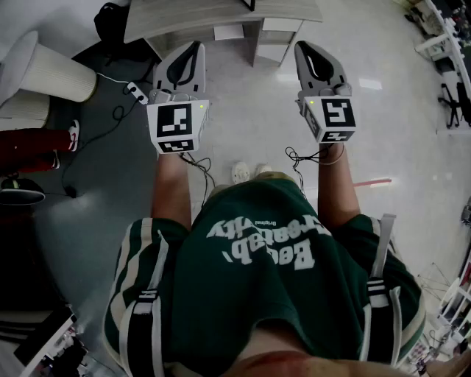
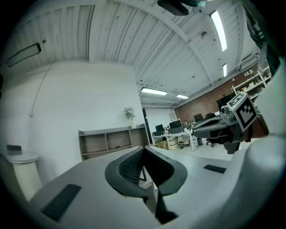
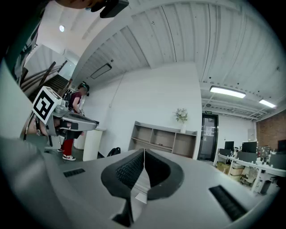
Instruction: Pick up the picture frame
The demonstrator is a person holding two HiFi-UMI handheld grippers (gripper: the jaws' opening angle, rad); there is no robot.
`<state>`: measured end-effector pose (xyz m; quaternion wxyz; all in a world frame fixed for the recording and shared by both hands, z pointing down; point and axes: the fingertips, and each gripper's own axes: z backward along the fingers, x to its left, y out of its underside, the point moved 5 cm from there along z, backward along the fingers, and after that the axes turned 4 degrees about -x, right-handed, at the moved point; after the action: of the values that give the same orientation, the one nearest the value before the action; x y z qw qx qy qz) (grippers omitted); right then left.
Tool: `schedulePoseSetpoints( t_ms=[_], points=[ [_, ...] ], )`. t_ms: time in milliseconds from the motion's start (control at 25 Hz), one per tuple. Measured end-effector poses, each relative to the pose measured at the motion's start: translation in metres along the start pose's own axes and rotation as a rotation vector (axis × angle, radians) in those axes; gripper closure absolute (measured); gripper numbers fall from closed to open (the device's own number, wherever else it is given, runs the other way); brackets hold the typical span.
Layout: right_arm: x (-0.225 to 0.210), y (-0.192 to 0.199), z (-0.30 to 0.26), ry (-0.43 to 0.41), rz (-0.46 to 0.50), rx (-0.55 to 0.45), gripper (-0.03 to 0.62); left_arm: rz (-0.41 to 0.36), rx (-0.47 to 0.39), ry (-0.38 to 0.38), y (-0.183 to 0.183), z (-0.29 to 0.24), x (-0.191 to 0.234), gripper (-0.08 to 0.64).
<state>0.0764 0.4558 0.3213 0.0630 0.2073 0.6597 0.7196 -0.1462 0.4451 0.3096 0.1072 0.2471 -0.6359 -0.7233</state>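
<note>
Both grippers are held level at chest height in front of a pale wooden desk. My left gripper has its jaws meeting at the tips with nothing between them; the left gripper view shows the same. My right gripper is shut and empty too, its tips touching in its own view. A dark object stands on the desk at the picture's top edge, mostly cut off; I cannot tell whether it is the picture frame. Each gripper shows in the other's view, the right one and the left one.
A white cylindrical pedestal, a black bag and a power strip with cables lie to the left. A person in red trousers stands at far left. An open shelf unit with a plant lines the wall.
</note>
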Motion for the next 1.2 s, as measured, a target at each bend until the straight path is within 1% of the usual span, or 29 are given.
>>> schedulePoseSetpoints(
  t_ms=[120, 280, 320, 440, 520, 640, 760, 880, 1000, 1200],
  points=[
    [0.002, -0.003, -0.003, -0.008, -0.001, -0.004, 0.557, 0.005, 0.001, -0.001, -0.002, 0.000, 0.001, 0.541],
    [0.003, -0.007, -0.006, -0.011, -0.003, -0.009, 0.557, 0.045, 0.000, -0.010, -0.006, 0.000, 0.007, 0.541],
    [0.003, -0.008, -0.007, -0.013, -0.007, -0.012, 0.557, 0.041, 0.000, -0.019, -0.007, 0.001, 0.009, 0.541],
    [0.005, -0.008, -0.006, -0.015, -0.021, -0.016, 0.557, -0.005, 0.004, -0.031, -0.006, 0.004, 0.009, 0.541],
    [0.009, -0.008, -0.003, -0.015, -0.018, -0.017, 0.557, -0.005, 0.004, -0.026, -0.004, 0.008, 0.008, 0.541],
    [0.017, -0.009, -0.001, -0.019, -0.007, -0.029, 0.557, 0.030, -0.016, 0.002, -0.004, 0.014, 0.007, 0.541],
    [0.015, -0.010, -0.004, -0.026, -0.009, -0.033, 0.557, 0.061, -0.026, 0.032, -0.004, 0.009, 0.006, 0.541],
    [0.012, -0.006, -0.003, -0.028, -0.011, -0.017, 0.557, 0.058, -0.033, 0.036, -0.002, 0.005, 0.004, 0.541],
    [0.013, -0.001, -0.004, -0.041, 0.002, 0.000, 0.556, 0.059, -0.065, 0.019, -0.001, 0.005, 0.005, 0.541],
    [-0.003, 0.002, -0.023, -0.063, 0.024, -0.063, 0.555, 0.051, -0.074, -0.006, 0.001, -0.019, 0.008, 0.541]
  ],
)
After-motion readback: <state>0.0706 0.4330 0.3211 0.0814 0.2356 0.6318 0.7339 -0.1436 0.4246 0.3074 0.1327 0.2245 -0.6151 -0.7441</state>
